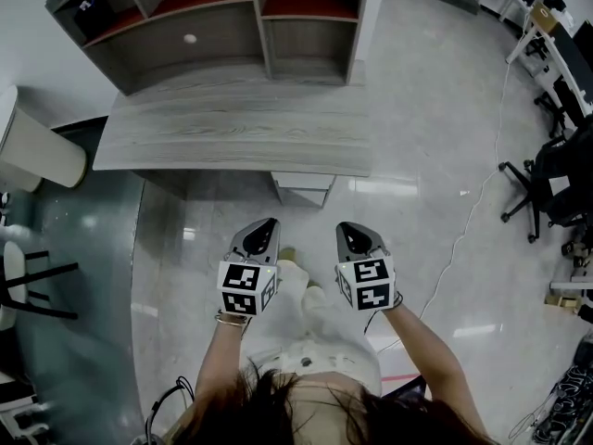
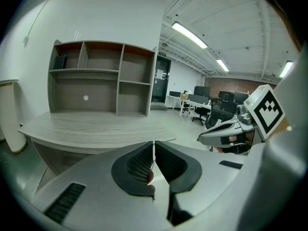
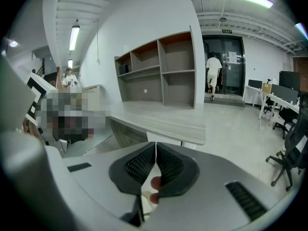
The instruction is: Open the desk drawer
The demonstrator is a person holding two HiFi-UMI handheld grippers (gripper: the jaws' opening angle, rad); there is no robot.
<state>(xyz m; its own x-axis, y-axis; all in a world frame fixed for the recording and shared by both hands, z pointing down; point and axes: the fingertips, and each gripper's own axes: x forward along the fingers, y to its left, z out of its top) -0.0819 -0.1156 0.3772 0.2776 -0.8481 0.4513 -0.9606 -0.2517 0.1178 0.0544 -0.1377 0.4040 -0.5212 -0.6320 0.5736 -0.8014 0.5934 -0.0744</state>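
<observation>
One drawer [image 1: 304, 183], head view, not left gripper view

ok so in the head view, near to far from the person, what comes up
left gripper, right gripper alongside → pale drawer front under the desk → grey wood-grain desk top → grey open shelf unit at the back

A shelf unit [image 1: 222, 26] stands along the far edge of the desk [image 1: 232, 137], the drawer [image 1: 304, 185] hangs under its near edge toward the right corner, the left gripper [image 1: 262, 222] and right gripper [image 1: 352, 228] are side by side before that edge, and an office chair [image 1: 547, 179] stands well apart to the right.
</observation>
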